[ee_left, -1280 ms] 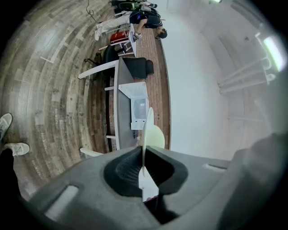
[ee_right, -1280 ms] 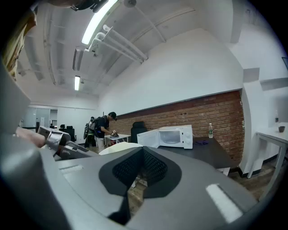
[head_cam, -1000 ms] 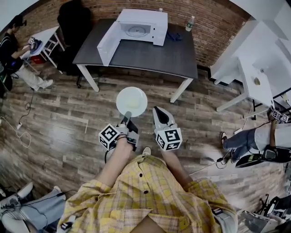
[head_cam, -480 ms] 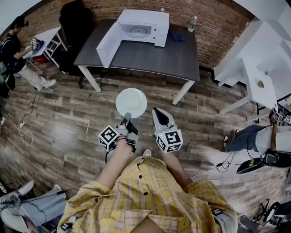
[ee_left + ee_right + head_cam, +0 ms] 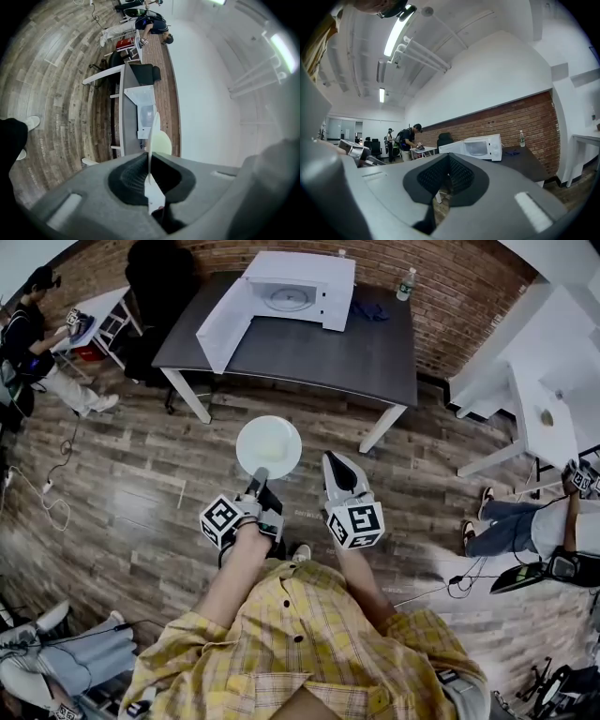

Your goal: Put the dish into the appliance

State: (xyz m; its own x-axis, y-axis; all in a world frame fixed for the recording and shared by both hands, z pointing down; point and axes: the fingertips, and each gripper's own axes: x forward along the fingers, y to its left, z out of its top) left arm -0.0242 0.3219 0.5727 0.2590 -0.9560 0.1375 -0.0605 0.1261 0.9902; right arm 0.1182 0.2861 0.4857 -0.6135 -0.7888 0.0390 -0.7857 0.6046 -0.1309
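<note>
My left gripper (image 5: 260, 479) is shut on the near rim of a round white dish (image 5: 269, 446), which it holds flat above the wooden floor. In the left gripper view the dish (image 5: 153, 136) shows edge-on, clamped between the pads of the gripper (image 5: 150, 157). The white microwave (image 5: 295, 292) stands on the dark table (image 5: 319, 357) ahead, its door (image 5: 223, 326) swung open to the left and its turntable showing inside. My right gripper (image 5: 336, 465) hangs beside the dish, jaws together and empty. The right gripper view looks past the closed jaws of the right gripper (image 5: 449, 157) to the microwave (image 5: 476, 147).
A water bottle (image 5: 405, 284) and a blue cloth (image 5: 372, 311) lie on the table right of the microwave. A black chair (image 5: 155, 277) stands at the table's left end. One person works at a small white table (image 5: 94, 315) far left. White desks (image 5: 544, 381) fill the right side.
Both grippers and the dish have moved a little toward the table, which now looks slightly nearer. The grip on the dish is unchanged.
</note>
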